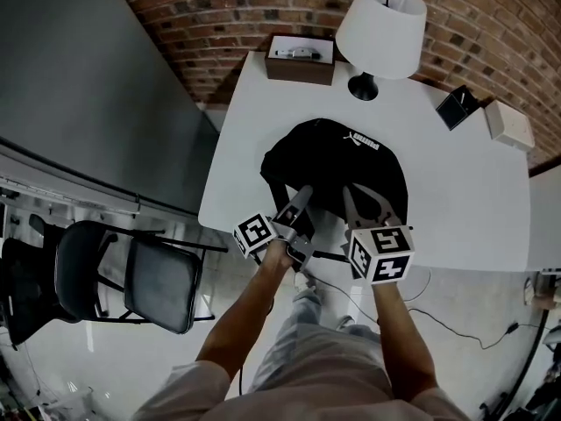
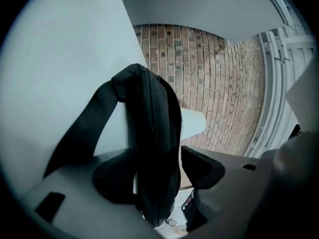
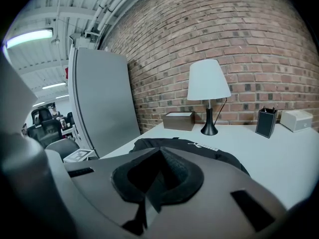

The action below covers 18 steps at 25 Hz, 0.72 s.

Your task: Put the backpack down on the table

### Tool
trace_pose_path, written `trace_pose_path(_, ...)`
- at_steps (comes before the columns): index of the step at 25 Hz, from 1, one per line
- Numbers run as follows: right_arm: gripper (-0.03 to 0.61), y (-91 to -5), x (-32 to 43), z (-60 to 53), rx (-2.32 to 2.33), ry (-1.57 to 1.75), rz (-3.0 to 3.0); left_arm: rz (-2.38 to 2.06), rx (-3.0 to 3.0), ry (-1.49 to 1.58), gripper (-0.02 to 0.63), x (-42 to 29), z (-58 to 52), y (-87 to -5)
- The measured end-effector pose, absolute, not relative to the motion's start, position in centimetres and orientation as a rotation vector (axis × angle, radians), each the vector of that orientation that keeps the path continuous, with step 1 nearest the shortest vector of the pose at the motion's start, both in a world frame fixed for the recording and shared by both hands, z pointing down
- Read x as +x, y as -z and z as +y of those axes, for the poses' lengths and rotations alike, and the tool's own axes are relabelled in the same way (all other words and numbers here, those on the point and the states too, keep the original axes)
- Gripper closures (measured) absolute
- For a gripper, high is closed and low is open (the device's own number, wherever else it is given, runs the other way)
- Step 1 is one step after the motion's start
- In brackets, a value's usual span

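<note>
A black backpack [image 1: 337,169] with white print lies on the white table [image 1: 491,209], close to its front edge. My left gripper [image 1: 306,223] is at the bag's near left edge, pointing level. Its jaws stand wide, and a black strap and bag edge [image 2: 154,143] hang between the pads [image 2: 202,167], with a gap on the right side. My right gripper [image 1: 358,196] hovers over the bag's near right part, tilted down. In the right gripper view its pads [image 3: 164,178] meet, nothing shows between them, and the backpack [image 3: 199,148] lies just beyond.
At the table's far side stand a white lamp [image 1: 381,24], a brown box [image 1: 301,58], a black pen holder [image 1: 458,106] and a small white box [image 1: 508,123]. A black folding chair [image 1: 153,279] stands left of the table. A cable [image 1: 421,310] runs across the floor.
</note>
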State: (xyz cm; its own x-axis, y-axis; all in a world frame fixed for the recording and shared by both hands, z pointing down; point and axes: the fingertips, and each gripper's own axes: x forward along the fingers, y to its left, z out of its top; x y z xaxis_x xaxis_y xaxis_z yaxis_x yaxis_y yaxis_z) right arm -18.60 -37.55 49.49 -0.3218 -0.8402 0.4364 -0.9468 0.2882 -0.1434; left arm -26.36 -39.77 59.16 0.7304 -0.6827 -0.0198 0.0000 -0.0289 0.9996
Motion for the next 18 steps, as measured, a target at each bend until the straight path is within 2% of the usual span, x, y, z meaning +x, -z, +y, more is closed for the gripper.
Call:
trace_pose_path(11,0.577,-48.8,-20.1,-35.4,1.523,-0.514,-2.362,-0.707,1.624,0.582,0.359,-28.9,-37.4,-56.6)
trace_pose_path(18,0.577,-47.3,-19.1,-33.5,1.476,-0.490,-2.418,-0.818,1.773,0.485,0.383,-28.2,-35.1,-53.3)
